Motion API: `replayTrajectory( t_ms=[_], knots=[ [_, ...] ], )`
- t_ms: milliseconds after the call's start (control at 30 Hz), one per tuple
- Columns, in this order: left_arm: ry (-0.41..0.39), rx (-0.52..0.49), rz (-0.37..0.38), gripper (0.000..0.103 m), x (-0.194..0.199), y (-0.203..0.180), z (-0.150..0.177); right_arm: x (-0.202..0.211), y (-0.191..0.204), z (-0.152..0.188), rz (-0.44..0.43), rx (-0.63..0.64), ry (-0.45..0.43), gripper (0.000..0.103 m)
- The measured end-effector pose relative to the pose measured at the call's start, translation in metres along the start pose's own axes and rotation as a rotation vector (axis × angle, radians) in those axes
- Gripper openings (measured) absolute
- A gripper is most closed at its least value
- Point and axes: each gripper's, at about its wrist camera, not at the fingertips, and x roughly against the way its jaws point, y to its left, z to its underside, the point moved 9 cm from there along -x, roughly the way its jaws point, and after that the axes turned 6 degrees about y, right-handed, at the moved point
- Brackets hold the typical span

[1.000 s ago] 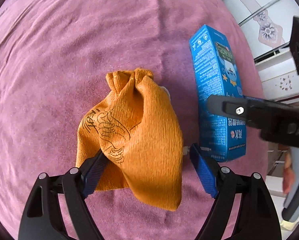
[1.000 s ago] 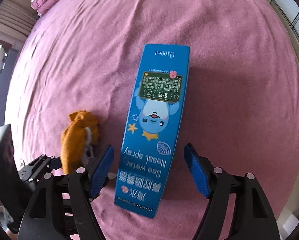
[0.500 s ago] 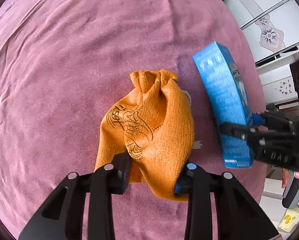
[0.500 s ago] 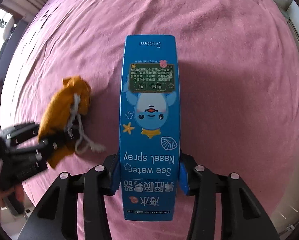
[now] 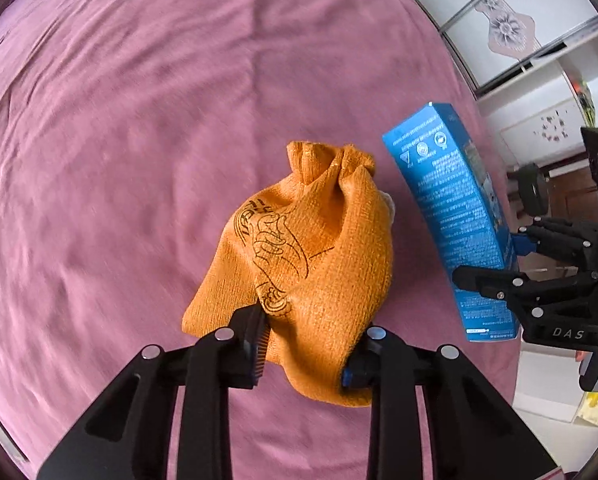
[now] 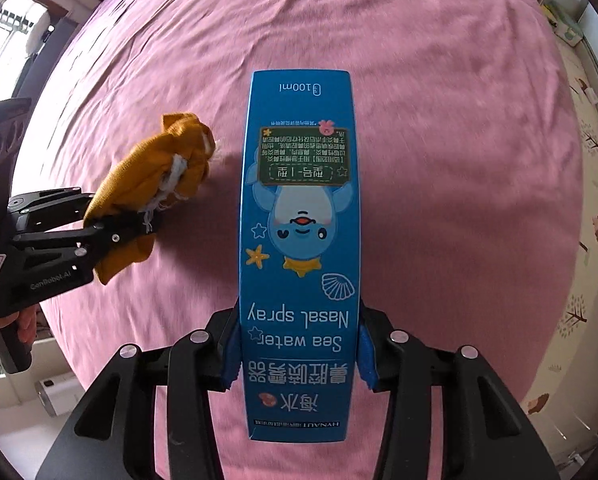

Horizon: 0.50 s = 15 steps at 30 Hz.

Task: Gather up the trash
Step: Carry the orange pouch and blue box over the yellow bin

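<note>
Both trash items are being carried clear of the pink bed (image 5: 139, 120): the left gripper (image 5: 305, 344) is closing on the orange pouch (image 5: 319, 248), while the right gripper (image 6: 297, 356), at its three o'clock, is clenching the blue nasal-spray box (image 6: 299, 216).

The bedspread (image 5: 139, 120) was smeared by motion blur. The pouch's (image 5: 319, 248) lower end was hidden btwn the left gripper (image 5: 305, 350) pads; contents couldn't be seen. The box's (image 6: 299, 240) small print was too fine to be read, and its far face was hidden. The hand (image 6: 3, 328) was cut off at the frame edge. Room bkgd was distorted, indistinct.
</note>
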Motion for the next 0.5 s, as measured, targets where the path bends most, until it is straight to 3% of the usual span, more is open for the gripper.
replayTrajectory(
  t_ms=[300, 500],
  knots=[
    [0.029, -0.018, 0.072, 0.027, 0.003, -0.076, 0.076, 0.031, -0.003, 0.074, -0.019, -0.062, -0.036, 0.044],
    [0.035, -0.060, 0.104, 0.027, 0.004, -0.134, 0.105, 0.046, -0.021, 0.125, -0.035, -0.132, -0.063, 0.044]
  ],
)
